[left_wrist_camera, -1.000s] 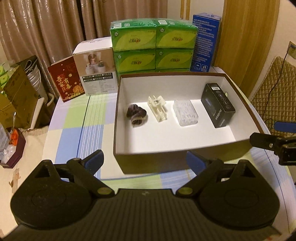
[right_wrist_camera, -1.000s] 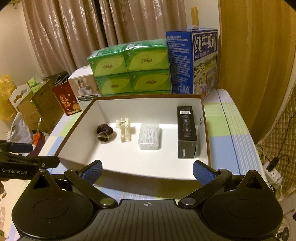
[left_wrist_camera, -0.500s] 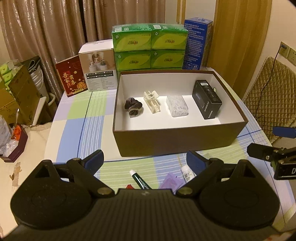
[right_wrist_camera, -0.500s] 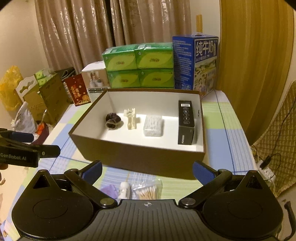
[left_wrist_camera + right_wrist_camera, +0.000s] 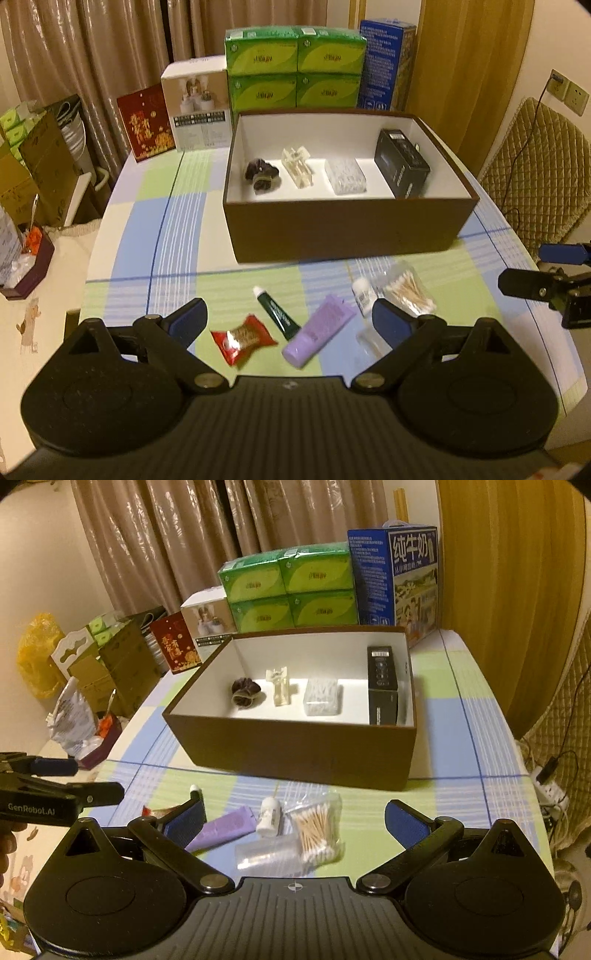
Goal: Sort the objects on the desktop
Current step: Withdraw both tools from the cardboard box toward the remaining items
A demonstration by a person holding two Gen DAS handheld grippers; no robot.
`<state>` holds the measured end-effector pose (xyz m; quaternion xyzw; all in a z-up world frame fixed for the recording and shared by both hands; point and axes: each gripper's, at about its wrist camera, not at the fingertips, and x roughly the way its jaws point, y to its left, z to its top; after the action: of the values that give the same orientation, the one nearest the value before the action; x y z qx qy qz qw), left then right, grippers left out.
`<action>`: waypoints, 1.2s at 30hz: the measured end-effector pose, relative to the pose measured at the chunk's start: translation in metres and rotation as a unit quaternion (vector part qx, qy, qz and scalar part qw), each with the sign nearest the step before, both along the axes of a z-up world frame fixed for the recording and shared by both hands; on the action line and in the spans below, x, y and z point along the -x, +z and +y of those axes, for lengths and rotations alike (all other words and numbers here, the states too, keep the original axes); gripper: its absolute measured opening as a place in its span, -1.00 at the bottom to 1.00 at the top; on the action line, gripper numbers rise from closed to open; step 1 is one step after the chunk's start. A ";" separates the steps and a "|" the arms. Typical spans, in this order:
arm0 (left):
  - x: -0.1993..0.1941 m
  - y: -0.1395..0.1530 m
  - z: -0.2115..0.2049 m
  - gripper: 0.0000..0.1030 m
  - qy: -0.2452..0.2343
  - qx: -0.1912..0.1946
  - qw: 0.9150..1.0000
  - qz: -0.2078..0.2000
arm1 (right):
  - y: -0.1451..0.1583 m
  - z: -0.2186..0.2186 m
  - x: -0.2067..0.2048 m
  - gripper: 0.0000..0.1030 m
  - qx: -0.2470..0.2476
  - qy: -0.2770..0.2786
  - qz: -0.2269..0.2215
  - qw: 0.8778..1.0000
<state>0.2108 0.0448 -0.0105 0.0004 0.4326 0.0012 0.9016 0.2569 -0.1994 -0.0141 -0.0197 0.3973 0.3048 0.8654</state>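
A brown box (image 5: 343, 230) (image 5: 295, 749) with a white inside holds a dark scrunchie (image 5: 261, 174), a cream clip (image 5: 297, 170), a clear pack (image 5: 345, 176) and a black box (image 5: 402, 168). In front of it on the table lie a red candy (image 5: 242, 339), a green tube (image 5: 276, 313), a purple tube (image 5: 320, 330) (image 5: 223, 828), a small white bottle (image 5: 363, 291) (image 5: 269, 816), a bag of cotton swabs (image 5: 405, 288) (image 5: 316, 827) and a clear case (image 5: 267, 853). My left gripper (image 5: 290, 319) and right gripper (image 5: 295, 821) hang open above them, both empty.
Green tissue packs (image 5: 295, 70), a blue milk carton (image 5: 399, 579), a white box (image 5: 195, 107) and a red box (image 5: 146, 122) stand behind the brown box. A quilted chair (image 5: 535, 170) is at the right. Cardboard boxes (image 5: 110, 664) sit left of the table.
Both grippers have pulled back and up from the box, so the small items in front of it have come into view. Both stay open.
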 end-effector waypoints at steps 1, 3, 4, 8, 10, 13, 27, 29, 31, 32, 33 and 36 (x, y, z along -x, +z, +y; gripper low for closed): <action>0.004 -0.002 0.000 0.83 0.000 0.000 1.000 0.002 | -0.001 -0.001 0.002 0.97 -0.001 0.000 0.002 1.000; 0.010 -0.005 0.000 0.83 0.001 -0.003 1.000 0.006 | -0.004 -0.004 0.007 0.97 -0.003 -0.003 0.005 1.000; 0.013 -0.008 0.002 0.83 0.001 -0.004 1.000 0.008 | -0.005 -0.006 0.008 0.97 -0.003 -0.006 0.004 1.000; 0.025 -0.019 0.006 0.82 0.004 -0.003 1.000 0.016 | -0.013 -0.016 0.016 0.97 -0.025 -0.025 0.008 0.999; 0.030 -0.025 0.009 0.82 0.009 -0.006 1.000 0.022 | -0.017 -0.019 0.018 0.97 -0.030 -0.036 0.014 0.999; 0.037 -0.033 0.013 0.82 0.017 -0.006 0.999 0.030 | -0.024 -0.023 0.020 0.97 -0.041 -0.047 0.019 0.998; 0.043 -0.057 0.029 0.79 0.030 -0.007 0.998 0.052 | -0.064 0.000 0.026 0.96 0.017 -0.018 0.055 0.998; 0.041 -0.060 0.030 0.79 0.028 -0.005 0.998 0.054 | -0.068 0.004 0.026 0.96 0.015 -0.011 0.059 0.998; 0.038 -0.063 0.032 0.79 0.028 -0.006 0.998 0.056 | -0.071 0.008 0.026 0.96 0.013 -0.010 0.061 0.998; 0.036 -0.064 0.033 0.79 0.026 -0.006 0.998 0.056 | -0.074 0.011 0.026 0.96 0.010 -0.005 0.063 0.998; 0.034 -0.066 0.033 0.79 0.025 -0.006 0.998 0.057 | -0.076 0.016 0.025 0.96 0.010 0.000 0.064 0.998; 0.028 -0.072 0.037 0.79 0.023 -0.005 0.998 0.061 | -0.080 0.025 0.026 0.96 0.008 0.016 0.050 0.999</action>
<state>0.1830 0.0813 -0.0824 -0.0051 0.4867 0.0238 0.8733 0.2309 -0.1747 -0.0945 -0.0178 0.4425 0.3157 0.8392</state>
